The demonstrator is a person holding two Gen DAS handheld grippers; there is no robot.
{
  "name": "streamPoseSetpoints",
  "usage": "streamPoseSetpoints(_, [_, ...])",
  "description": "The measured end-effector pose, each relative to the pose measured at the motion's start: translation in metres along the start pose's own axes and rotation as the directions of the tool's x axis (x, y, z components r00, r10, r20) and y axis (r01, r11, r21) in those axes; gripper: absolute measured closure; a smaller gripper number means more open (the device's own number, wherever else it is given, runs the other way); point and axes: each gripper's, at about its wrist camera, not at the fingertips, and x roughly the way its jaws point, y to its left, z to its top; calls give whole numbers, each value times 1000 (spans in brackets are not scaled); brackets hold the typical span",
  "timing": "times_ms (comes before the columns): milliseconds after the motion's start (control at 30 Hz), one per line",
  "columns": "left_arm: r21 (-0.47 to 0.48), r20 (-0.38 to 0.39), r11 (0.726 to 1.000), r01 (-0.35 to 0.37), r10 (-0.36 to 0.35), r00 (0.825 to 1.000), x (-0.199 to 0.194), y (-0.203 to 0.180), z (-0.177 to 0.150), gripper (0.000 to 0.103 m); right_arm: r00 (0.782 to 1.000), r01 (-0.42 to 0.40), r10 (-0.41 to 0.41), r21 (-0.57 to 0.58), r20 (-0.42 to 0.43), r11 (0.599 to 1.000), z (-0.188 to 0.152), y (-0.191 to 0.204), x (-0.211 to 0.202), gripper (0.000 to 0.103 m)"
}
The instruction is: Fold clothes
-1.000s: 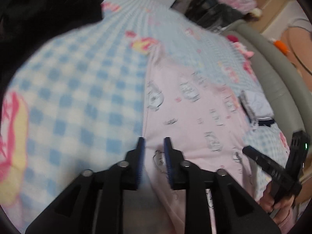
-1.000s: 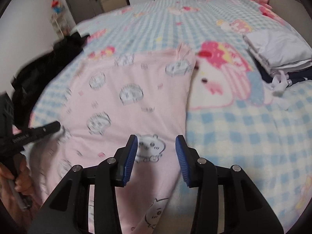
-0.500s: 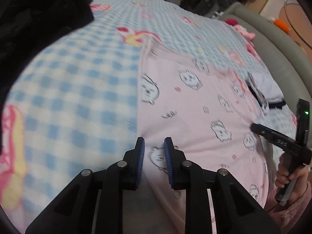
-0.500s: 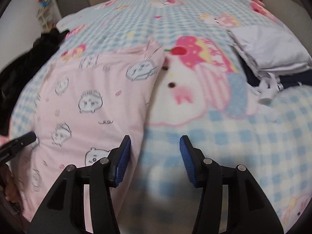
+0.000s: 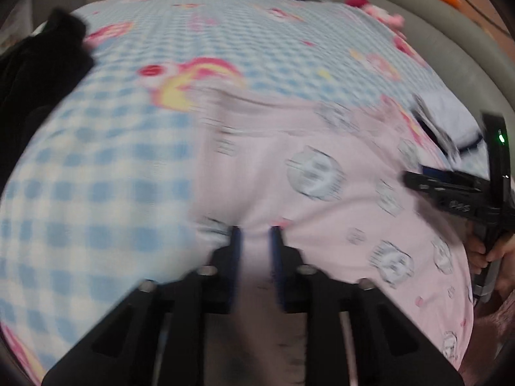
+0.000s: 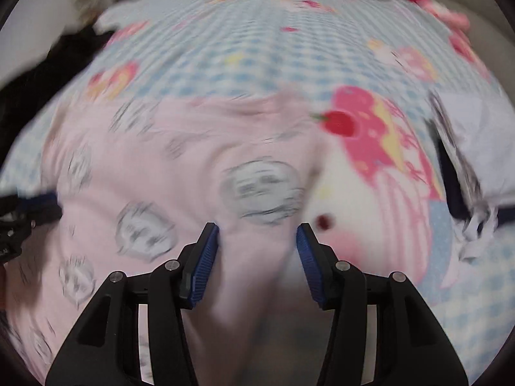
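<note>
- two views, both smeared by motion. from my left wrist: my left gripper (image 5: 254, 230) has just been closing, and its blue pads now stand close together with a bunched ridge of the pink garment (image 5: 322, 173) between them at its near left edge; the pads look pressed on the cloth.
- the pink garment, printed with small grey cartoon faces, lies spread on the blue checked blanket (image 5: 96, 177) over the bed. a black garment (image 5: 38, 74) is heaped at the far left, and a folded pale pile (image 5: 450, 119) sits at the right edge.
- my right gripper (image 5: 450, 183) shows at the right, held in my hand (image 5: 492, 254) over the garment's right side.
- from my right wrist: my right gripper (image 6: 257, 234) stands half open, a raised fold of the pink garment (image 6: 154, 173) between the pads at its right edge. i cannot tell whether the pads touch it.
- the folded pale pile (image 6: 482, 148) lies to the right on the blanket (image 6: 257, 54).
</note>
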Motion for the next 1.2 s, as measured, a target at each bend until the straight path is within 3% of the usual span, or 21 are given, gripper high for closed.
streamPoseSetpoints(100, [9,33,999,36,-36,999,-9,-3,12,83,999,10,-12,53,35,999,11,-21,-10,52])
streamPoseSetpoints(133, [16,45,999,49,-50,998,-12,-5,16,66,998,7,-10,52,54,999,15,-22,-18,51])
streamPoseSetpoints(167, [22,56,998,63,-64,996,-15,-7,20,59,997,-19,16,35,69,999,19,-20,-24,49])
streamPoseSetpoints(233, [89,39,993,71,-74,996,-7,-24,30,59,990,-115,118,-46,76,992,28,-4,-31,49])
streamPoseSetpoints(367, [203,-11,978,48,-47,999,24,-42,53,60,993,-115,114,-156,-19,981,45,24,5,49])
streamPoseSetpoints(433, [219,-35,976,7,1,999,42,-42,62,68,993,-108,96,-173,-72,979,49,24,31,51])
streamPoseSetpoints(567, [284,-45,959,-22,36,998,53,-36,71,82,994,-105,102,-125,-28,987,61,6,41,54])
streamPoseSetpoints(667, [226,-5,974,-27,29,1000,45,-21,77,91,997,26,-20,-78,79,997,73,-13,35,53])
streamPoseSetpoints(700, [192,25,981,-37,33,999,40,-14,79,91,996,33,-30,-32,85,999,78,-25,37,52])
streamPoseSetpoints(767, [84,94,996,1,-9,996,26,9,80,89,997,-54,51,80,51,995,83,-50,43,52])
streamPoseSetpoints(800, [30,105,999,34,-37,994,20,20,79,82,994,-103,99,110,43,988,82,-58,43,51])
streamPoseSetpoints(833, [-24,106,997,68,-65,992,15,31,78,59,990,-135,130,100,56,986,80,-58,38,50])
streamPoseSetpoints(867, [-48,101,996,80,-74,992,15,36,76,56,985,-166,160,89,68,982,77,-59,33,47])
streamPoseSetpoints(1000, [-69,37,989,134,-132,991,28,43,64,56,971,-238,238,79,12,968,64,-62,31,43])
streamPoseSetpoints(1100, [-72,17,972,223,-222,975,35,39,58,58,920,-385,389,92,-43,918,51,-57,40,41])
streamPoseSetpoints(1133, [-66,22,969,239,-238,971,35,36,59,58,915,-395,400,93,-53,914,48,-54,42,41])
streamPoseSetpoints(1167, [-59,30,967,247,-245,969,35,32,60,64,914,-395,402,101,-54,913,49,-52,46,41])
streamPoseSetpoints(1200, [-46,37,974,224,-222,974,34,29,62,71,913,-396,403,109,-54,912,50,-51,50,48])
